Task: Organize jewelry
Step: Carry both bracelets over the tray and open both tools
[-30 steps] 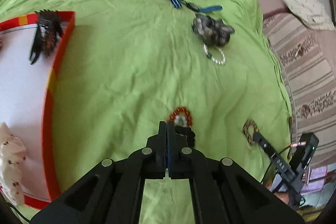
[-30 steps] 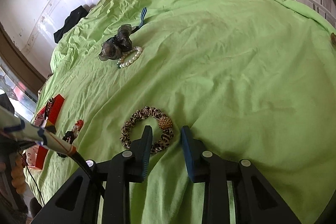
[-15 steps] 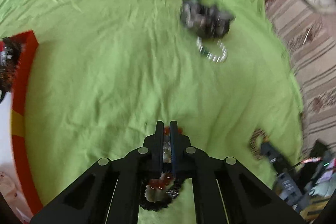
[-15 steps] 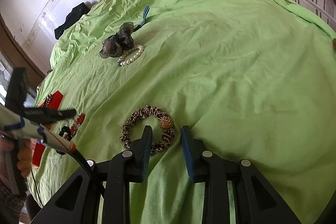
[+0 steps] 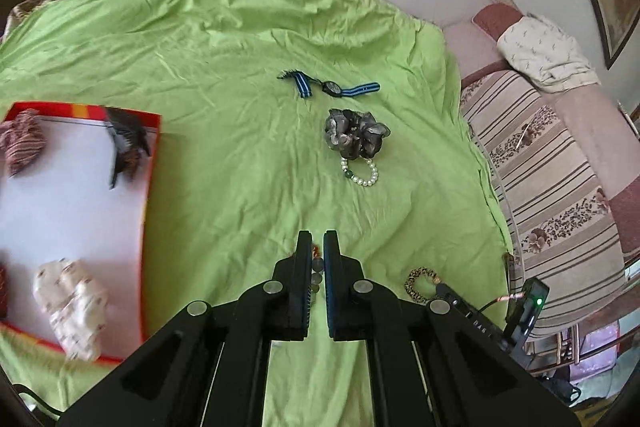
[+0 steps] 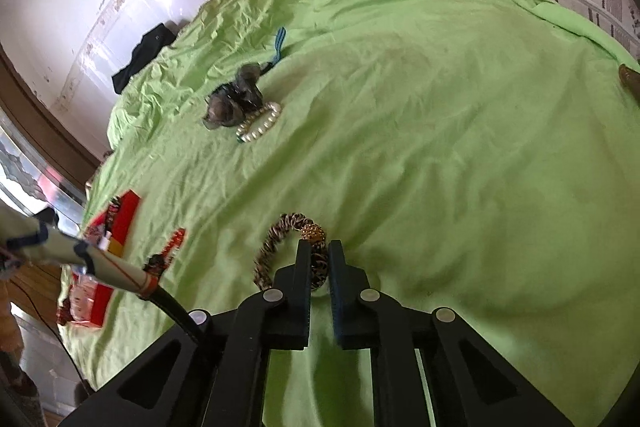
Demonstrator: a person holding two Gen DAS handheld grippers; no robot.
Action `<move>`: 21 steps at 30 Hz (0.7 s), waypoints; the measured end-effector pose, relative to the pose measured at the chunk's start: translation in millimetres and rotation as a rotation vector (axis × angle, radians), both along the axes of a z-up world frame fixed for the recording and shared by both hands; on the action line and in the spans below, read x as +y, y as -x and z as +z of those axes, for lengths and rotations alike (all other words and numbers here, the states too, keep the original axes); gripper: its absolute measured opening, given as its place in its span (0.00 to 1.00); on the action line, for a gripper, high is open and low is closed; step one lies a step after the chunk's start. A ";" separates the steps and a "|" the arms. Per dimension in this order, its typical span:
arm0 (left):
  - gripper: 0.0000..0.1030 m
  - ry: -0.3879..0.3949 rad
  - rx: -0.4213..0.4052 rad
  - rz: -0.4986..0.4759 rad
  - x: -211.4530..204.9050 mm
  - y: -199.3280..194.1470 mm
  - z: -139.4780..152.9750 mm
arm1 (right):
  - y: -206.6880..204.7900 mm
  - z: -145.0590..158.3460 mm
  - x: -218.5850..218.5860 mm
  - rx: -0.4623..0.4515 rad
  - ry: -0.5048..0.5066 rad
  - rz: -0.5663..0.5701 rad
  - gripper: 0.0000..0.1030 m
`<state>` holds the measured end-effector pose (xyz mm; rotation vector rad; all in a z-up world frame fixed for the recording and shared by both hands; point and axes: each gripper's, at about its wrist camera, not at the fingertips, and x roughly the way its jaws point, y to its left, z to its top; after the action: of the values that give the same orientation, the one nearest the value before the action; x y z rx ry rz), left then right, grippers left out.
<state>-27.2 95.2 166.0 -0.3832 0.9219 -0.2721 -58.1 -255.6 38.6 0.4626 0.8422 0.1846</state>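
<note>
My left gripper (image 5: 317,245) is shut on a red and black bead bracelet (image 5: 316,269), held up above the green bedspread (image 5: 240,187); the same bracelet (image 6: 166,253) hangs in the air at the left of the right wrist view. My right gripper (image 6: 319,253) is shut on a leopard-print scrunchie (image 6: 276,247) with a gold bead ball (image 6: 312,233), which lies on the bedspread. That scrunchie (image 5: 418,281) also shows low right in the left wrist view. A red-rimmed white tray (image 5: 148,187) lies at the left.
A grey scrunchie (image 5: 356,135), a pearl bracelet (image 5: 360,175) and a blue striped watch (image 5: 330,89) lie mid-bed. The tray holds a dark hair claw (image 5: 126,143), a striped scrunchie (image 5: 22,141) and a cream scrunchie (image 5: 74,307). A striped sofa (image 5: 560,195) borders the right.
My left gripper has risen off the bedspread with the bead bracelet, and more of the tray has come into its view. The right gripper's jaws have shut on the leopard scrunchie.
</note>
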 end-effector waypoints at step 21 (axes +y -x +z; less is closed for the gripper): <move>0.05 -0.074 0.018 0.249 166.1 48.3 -3.8 | 3.9 97.2 152.6 -0.093 0.143 0.321 0.07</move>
<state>-75.5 261.3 162.3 -0.4280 0.8891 -0.0070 -61.9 -103.0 135.9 0.1810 0.8287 0.4350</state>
